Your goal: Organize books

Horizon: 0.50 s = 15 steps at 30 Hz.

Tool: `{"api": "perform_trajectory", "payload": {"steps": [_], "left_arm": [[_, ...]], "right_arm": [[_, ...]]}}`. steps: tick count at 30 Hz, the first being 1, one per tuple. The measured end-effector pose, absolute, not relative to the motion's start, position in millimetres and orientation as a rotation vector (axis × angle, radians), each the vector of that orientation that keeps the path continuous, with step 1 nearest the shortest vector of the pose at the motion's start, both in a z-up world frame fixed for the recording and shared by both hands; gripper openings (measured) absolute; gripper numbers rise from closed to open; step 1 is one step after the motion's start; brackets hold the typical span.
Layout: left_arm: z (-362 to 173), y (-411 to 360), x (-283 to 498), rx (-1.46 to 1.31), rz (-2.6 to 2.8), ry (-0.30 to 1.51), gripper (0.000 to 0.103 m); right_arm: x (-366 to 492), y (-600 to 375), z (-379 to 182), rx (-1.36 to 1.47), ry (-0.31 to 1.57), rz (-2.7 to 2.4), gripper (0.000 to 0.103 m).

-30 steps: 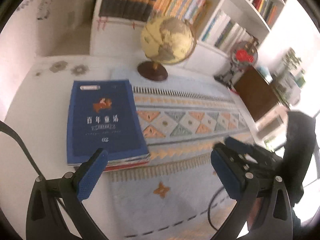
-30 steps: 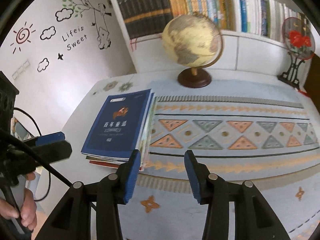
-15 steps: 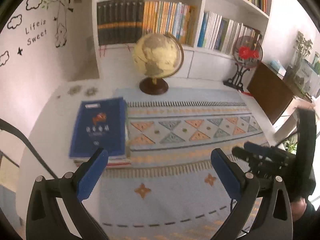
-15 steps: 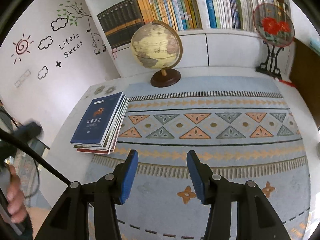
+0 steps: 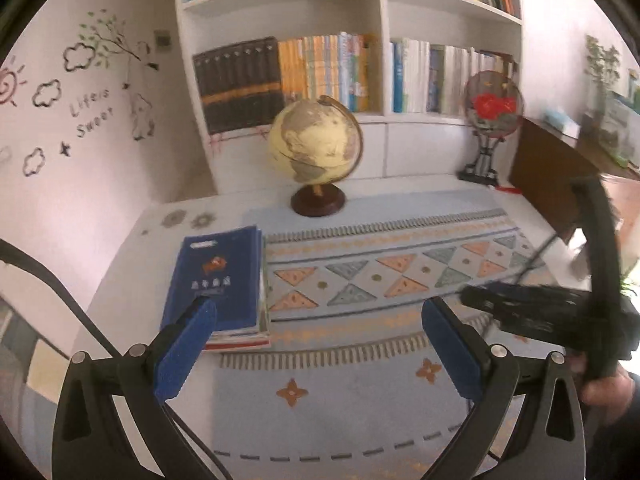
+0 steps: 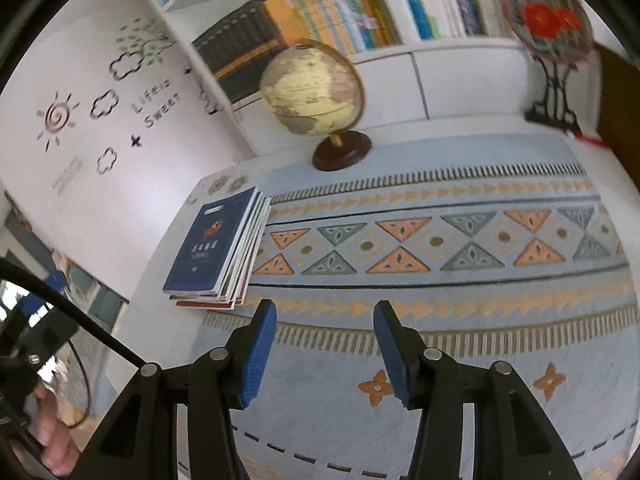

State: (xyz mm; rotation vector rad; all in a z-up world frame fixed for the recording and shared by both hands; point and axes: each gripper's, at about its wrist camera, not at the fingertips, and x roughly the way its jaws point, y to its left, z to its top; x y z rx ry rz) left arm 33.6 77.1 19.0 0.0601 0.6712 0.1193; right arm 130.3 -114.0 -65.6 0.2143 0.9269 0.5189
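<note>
A stack of books (image 5: pixel 218 280) (image 6: pixel 218 250) with a dark blue cover on top lies flat at the left end of the table, half on the patterned runner. My left gripper (image 5: pixel 318 346) hangs above the table's near edge, jaws wide apart and empty, its left pad (image 5: pixel 186 354) overlapping the stack's near corner in the picture. My right gripper (image 6: pixel 324 354) is also open with nothing between its blue pads, and is held back over the runner to the right of the stack. It appears dark and blurred at the right of the left wrist view (image 5: pixel 532 310).
A globe (image 5: pixel 316 148) (image 6: pixel 312 88) on a wooden base stands behind the stack. A red-flower ornament on a black stand (image 5: pixel 492 112) sits at the back right. A white bookcase (image 5: pixel 320 60) full of upright books rises behind. A brown cabinet (image 5: pixel 560 172) is at right.
Both grippers have drawn back and up from the stack, which now looks smaller and farther. The left view has tilted up to show more of the bookcase. Both stay empty.
</note>
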Motion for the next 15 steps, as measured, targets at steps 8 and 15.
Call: {"api": "perform_trajectory", "payload": {"steps": [8,15], "left_arm": [[-3,45,60,0.091,0.107,0.709,0.102],[-27,14,78,0.080,0.048,0.776,0.102]], "right_arm": [[126,-153,-76,0.274,0.952,0.447,0.049],[125,-183,-92,0.266,0.989,0.369,0.049]]}}
